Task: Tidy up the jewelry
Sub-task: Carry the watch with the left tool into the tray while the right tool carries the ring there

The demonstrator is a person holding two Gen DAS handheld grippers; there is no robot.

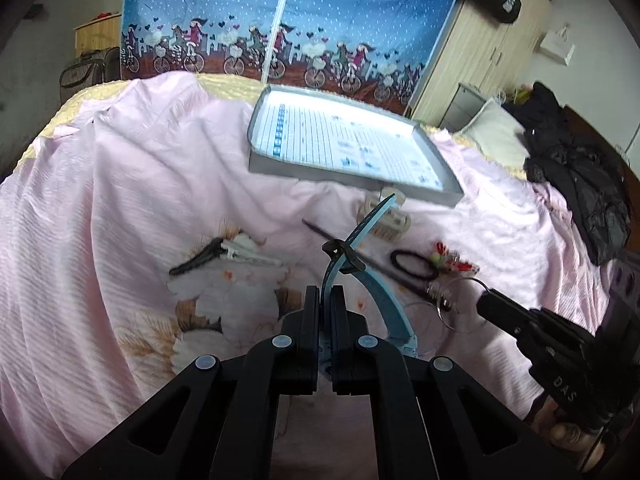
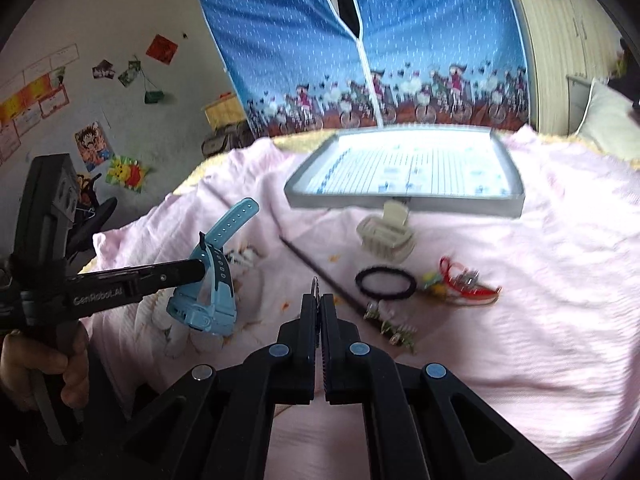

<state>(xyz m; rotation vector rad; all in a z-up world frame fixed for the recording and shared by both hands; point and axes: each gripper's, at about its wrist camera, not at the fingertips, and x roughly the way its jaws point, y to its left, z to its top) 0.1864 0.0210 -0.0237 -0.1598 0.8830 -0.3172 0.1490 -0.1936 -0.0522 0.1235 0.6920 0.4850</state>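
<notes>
1. Pink bedsheet (image 1: 120, 208) with a flower print covers the whole bed, and a blue curtain (image 1: 340, 12) with cartoon cyclists hangs behind it. On the wall off at 10 o'clock in the right wrist view there are some posters (image 2: 94, 146).
2. Left gripper (image 1: 326, 294) has its jaws squeezed shut on the strap of a light blue watch (image 1: 394, 320). From the right wrist view you can see the watch (image 2: 208, 300) hanging off the bed, its face low and one strap end sticking up toward 1 o'clock.
3. Right gripper (image 2: 318, 300) is pinched together too, with a thin ring (image 2: 315, 285) poking out between the tips. In the left wrist view a wire hoop hangs at its tip, at 4 o'clock.
4. Grey tray (image 2: 400, 200) with a lined paper sheet sits at 12 o'clock, at the far side of the sheet. Looks like nothing's in it.
5. Just in front of the tray lies a cream claw clip (image 2: 386, 236).
6. Closer in: a black hair tie (image 2: 385, 283), touching a small red and yellow trinket pile (image 2: 460, 282) at its 3 o'clock. It's blurry, so I can't say what's in it.
7. Dark thin stick (image 2: 320, 272) runs diagonally past the hair tie.
8. Black and white hair clip (image 1: 224, 258) lies at 9 o'clock in the left wrist view, well apart from the rest.
</notes>
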